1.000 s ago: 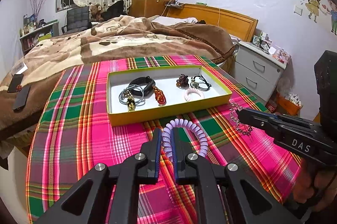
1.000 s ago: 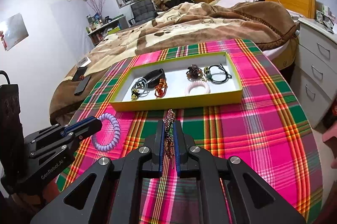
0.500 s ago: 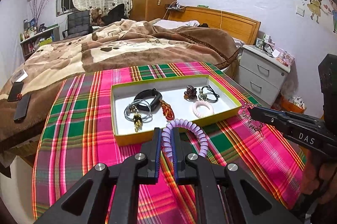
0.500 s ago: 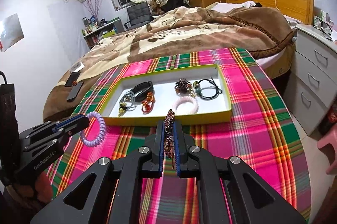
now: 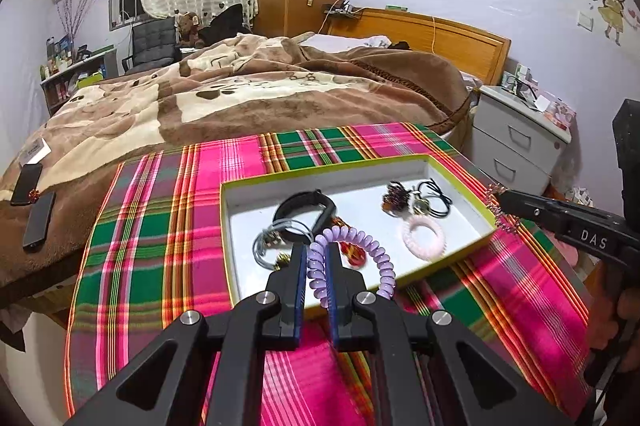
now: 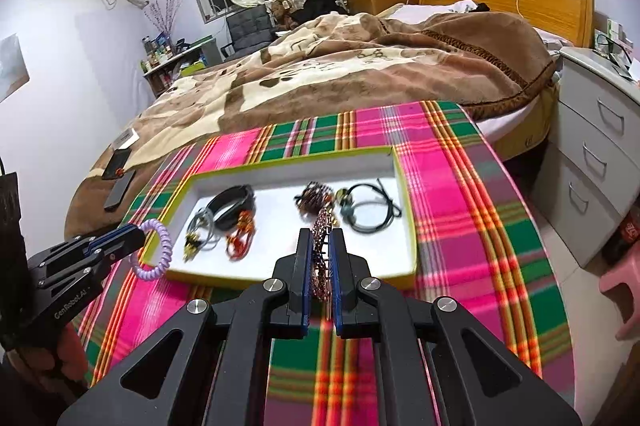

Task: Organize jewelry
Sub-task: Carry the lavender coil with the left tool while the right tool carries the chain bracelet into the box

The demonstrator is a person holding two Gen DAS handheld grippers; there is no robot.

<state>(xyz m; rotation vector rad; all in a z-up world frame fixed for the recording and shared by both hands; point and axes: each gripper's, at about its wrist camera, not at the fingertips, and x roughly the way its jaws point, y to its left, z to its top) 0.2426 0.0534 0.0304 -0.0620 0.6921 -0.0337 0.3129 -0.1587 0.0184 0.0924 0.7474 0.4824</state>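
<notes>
Now my left tongs (image 5: pixel 316 268) clench the purple coil (image 5: pixel 352 246), my right tongs (image 6: pixel 320 258) the beaded chain (image 6: pixel 320 226), both poised over the tray (image 6: pixel 404 186), so next I release each at twelve o'clock.

The black plastic right gripper (image 5: pixel 498 200), seen from the left wrist view, is bearing white letters "DAS" on its side. The black plastic left gripper (image 6: pixel 138 236), seen from the right wrist view, is displaying "GenRobot.AI" in white.
</notes>
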